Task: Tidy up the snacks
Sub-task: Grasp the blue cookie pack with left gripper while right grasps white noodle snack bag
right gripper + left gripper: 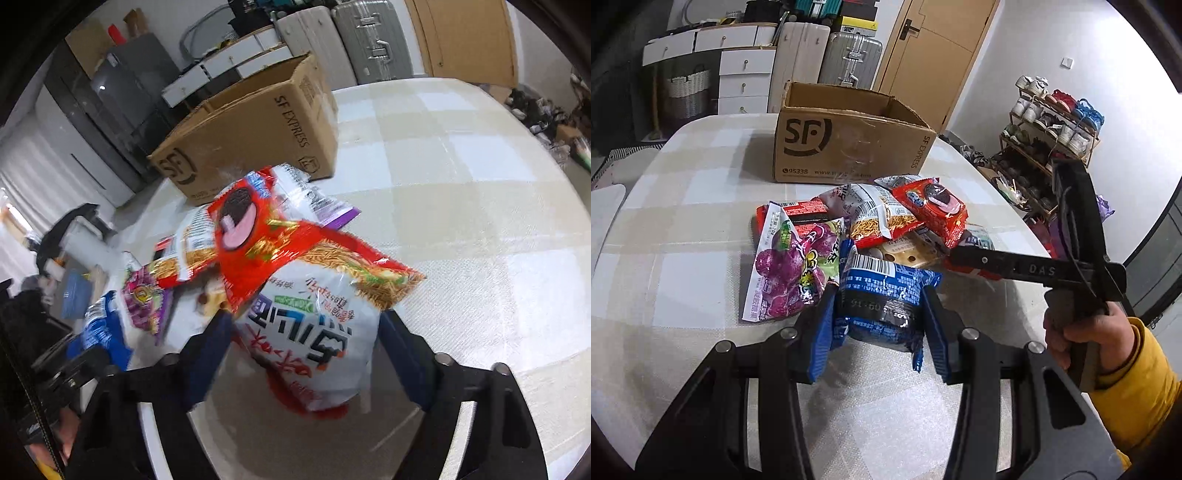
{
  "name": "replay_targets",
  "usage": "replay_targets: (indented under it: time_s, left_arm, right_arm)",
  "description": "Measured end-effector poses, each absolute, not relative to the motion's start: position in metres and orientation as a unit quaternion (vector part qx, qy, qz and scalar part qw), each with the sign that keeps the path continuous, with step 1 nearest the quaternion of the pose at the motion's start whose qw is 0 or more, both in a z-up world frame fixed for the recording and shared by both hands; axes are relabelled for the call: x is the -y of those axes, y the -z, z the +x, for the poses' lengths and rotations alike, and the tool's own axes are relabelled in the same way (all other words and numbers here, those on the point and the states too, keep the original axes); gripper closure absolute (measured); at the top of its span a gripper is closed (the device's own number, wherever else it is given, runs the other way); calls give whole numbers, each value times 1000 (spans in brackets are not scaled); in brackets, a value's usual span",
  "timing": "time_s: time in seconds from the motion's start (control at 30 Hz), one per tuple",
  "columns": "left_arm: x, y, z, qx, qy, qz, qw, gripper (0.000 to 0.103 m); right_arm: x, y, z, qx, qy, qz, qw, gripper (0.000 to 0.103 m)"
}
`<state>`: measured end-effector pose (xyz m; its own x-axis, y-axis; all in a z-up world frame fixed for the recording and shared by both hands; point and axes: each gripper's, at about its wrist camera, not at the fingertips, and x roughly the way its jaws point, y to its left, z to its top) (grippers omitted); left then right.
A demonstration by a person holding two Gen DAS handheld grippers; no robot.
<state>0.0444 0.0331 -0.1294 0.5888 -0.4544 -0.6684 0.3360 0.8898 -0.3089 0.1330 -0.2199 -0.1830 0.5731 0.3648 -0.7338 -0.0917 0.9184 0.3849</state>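
Checked cloth covered the round surface (683, 229), with the open cardboard box (849, 147) standing just behind a loose heap of snack packets. The left claw (879, 314) was clamped on a blue packet (882, 295), lifted at the heap's near edge. The right claw (306, 350) stood wide astride a white packet (314, 339), pads not yet pressing, while a red cookie packet (251, 236) overlapped its top. Lifting the white one could drag that packet off the pile; the slick, puffy film could also squirt from the pads.
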Motion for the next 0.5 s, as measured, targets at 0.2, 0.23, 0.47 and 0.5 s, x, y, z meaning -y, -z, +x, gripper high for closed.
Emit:
replay_targets:
  time_s: [0.2, 0.23, 0.47, 0.5]
  left_arm:
    - [-37, 127, 39, -391, 222, -80, 889, 62]
    - [-37, 126, 38, -391, 223, -81, 889, 62]
    - [-38, 119, 32, -383, 226, -81, 892, 62]
    - [-38, 118, 31, -382, 226, -81, 893, 62]
  right_arm:
    - [234, 182, 120, -424, -136, 180, 877, 43]
    - [233, 182, 119, -424, -136, 179, 877, 46]
    - [232, 177, 102, -413, -142, 172, 883, 55]
    - [233, 177, 99, -410, -143, 175, 884, 56]
